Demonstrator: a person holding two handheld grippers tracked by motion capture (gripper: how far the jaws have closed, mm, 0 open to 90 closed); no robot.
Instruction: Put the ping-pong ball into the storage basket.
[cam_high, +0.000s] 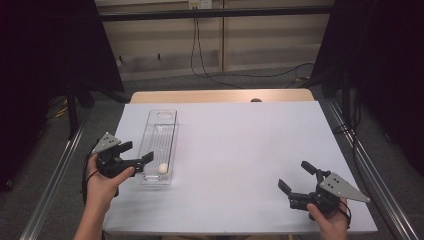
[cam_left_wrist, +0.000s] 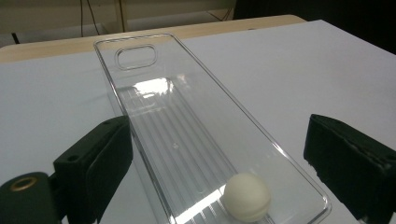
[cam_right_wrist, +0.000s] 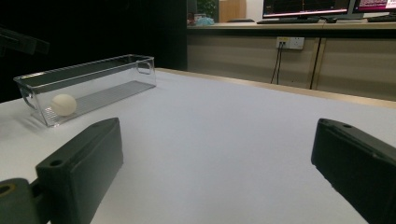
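A long clear plastic tray (cam_high: 151, 129) lies on the white table, toward its left side. A small white ball (cam_high: 162, 168) rests inside it at the near end. My left gripper (cam_high: 139, 151) is open and hovers just left of that near end, its jaws standing to either side of the tray's end with nothing pressed between them. In the left gripper view the ball (cam_left_wrist: 247, 197) sits low between the two wide-apart jaws, inside the tray (cam_left_wrist: 108, 70). My right gripper (cam_high: 295, 175) is open and empty at the table's near right. In the right gripper view the tray (cam_right_wrist: 107, 70) and the ball (cam_right_wrist: 63, 104) lie far off to the left.
The white tabletop (cam_high: 240, 145) stretches between the two grippers. Metal rails run along both sides of the table (cam_high: 55, 175). Black curtains hang at left and right, and cables trail on the floor behind the table's far wooden edge (cam_high: 220, 95).
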